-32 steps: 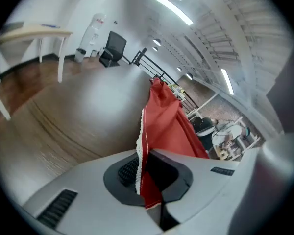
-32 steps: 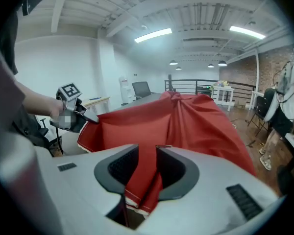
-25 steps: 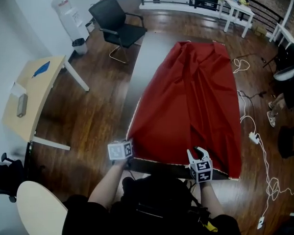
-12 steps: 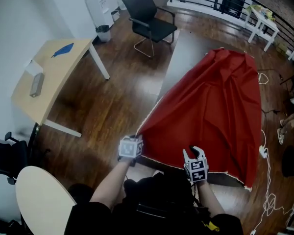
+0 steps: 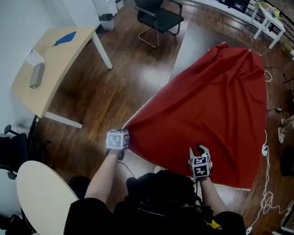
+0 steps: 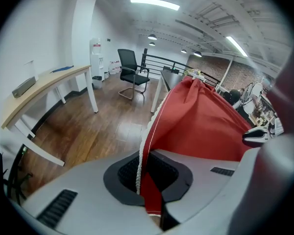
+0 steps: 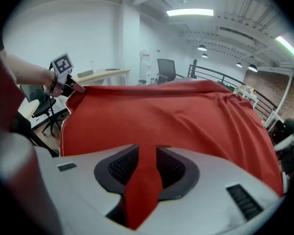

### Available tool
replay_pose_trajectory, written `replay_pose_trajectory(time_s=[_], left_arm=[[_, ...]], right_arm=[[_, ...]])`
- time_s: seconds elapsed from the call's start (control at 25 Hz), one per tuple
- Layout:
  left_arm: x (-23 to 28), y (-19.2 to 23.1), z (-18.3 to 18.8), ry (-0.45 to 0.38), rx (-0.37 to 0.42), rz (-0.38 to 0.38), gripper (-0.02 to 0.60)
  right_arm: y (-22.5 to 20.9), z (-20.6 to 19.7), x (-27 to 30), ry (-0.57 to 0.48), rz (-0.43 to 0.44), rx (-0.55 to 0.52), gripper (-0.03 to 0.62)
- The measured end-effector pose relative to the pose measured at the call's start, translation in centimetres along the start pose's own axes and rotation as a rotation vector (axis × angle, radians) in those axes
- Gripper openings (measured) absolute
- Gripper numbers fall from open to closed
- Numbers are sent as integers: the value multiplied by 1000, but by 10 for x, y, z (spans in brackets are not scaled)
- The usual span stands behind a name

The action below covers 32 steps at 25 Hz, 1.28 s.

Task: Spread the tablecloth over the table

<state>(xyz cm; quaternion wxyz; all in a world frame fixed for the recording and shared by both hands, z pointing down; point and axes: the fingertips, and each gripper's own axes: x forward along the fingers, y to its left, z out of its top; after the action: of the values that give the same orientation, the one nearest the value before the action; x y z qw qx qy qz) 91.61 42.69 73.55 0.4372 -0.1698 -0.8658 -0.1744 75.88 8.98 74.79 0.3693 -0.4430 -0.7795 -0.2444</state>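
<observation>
Head view: two hand-held tools grip the near hem of a red fabric tablecloth point(image 5: 210, 97), edged in white cord, over a long grey tabletop point(image 5: 193, 40). The left tool point(image 5: 119, 140) holds the cloth's corner by the tabletop's near-left corner. The right tool point(image 5: 201, 152) holds the hem further right, at the tabletop's near edge. The cloth covers the tabletop's right side up to the far end, where it gathers in folds. The far-left part of the tabletop lies bare.

In the left gripper view, the left tool point(image 6: 148, 177) has its jaws pressed together on the hem, and the white cord runs up between the black pads. In the right gripper view, the right tool point(image 7: 142, 173) pinches a fold of the red cloth between its jaws. From there the fabric stretches flat ahead of it and across to the left tool.

A black office chair point(image 5: 159, 13) and a light wooden desk point(image 5: 54, 62) stand on the dark wooden floor point(image 5: 112, 92), off the tabletop's left edge.
</observation>
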Motion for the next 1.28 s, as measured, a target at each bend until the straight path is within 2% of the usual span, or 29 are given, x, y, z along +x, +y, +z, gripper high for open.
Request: replay_pose_trajectory(time_s=[0.16, 0.32, 0.36, 0.4, 0.44, 0.52, 0.6, 0.64, 0.76, 0.84, 0.88, 0.92, 1.04, 1.16, 1.28], left_arm=[[9, 12, -21, 25, 54, 29, 3], [17, 13, -40, 54, 50, 64, 13], [17, 13, -41, 50, 51, 79, 46], [17, 15, -41, 47, 55, 102, 105], [14, 19, -40, 40, 59, 132, 160], [4, 27, -32, -5, 62, 196, 166], [-9, 26, -16, -93, 44, 211, 166], [-18, 17, -4, -157, 27, 180, 164], [-48, -45, 41, -371, 23, -13, 59], [-61, -96, 63, -467, 57, -139, 13], [-65, -120, 72, -502, 68, -199, 2], [-67, -144, 80, -527, 74, -259, 2], [-70, -207, 92, -553, 89, -402, 0], [-78, -260, 95, -583, 119, -483, 0], [-91, -308, 99, -627, 133, -552, 0]], right_arm=[[2, -25, 10, 78, -17, -29, 117], [2, -29, 15, 115, -17, -51, 118], [1, -28, 15, 110, -19, -49, 118], [1, -28, 16, 103, -21, -41, 118], [1, -28, 17, 95, -23, -33, 118], [1, -22, 14, 75, -28, -27, 118], [2, -15, 7, 44, -31, -20, 117], [2, -11, 2, 18, -32, -13, 118], [3, 13, -18, -114, -19, 34, 117], [-1, 34, -39, -234, 2, 101, 117], [-5, 45, -53, -303, 13, 150, 92], [-11, 55, -69, -373, 22, 206, 41], [-41, 65, -119, -556, 29, 356, 24], [-74, 49, -169, -671, -6, 391, 8], [-110, 25, -208, -718, -79, 395, 6]])
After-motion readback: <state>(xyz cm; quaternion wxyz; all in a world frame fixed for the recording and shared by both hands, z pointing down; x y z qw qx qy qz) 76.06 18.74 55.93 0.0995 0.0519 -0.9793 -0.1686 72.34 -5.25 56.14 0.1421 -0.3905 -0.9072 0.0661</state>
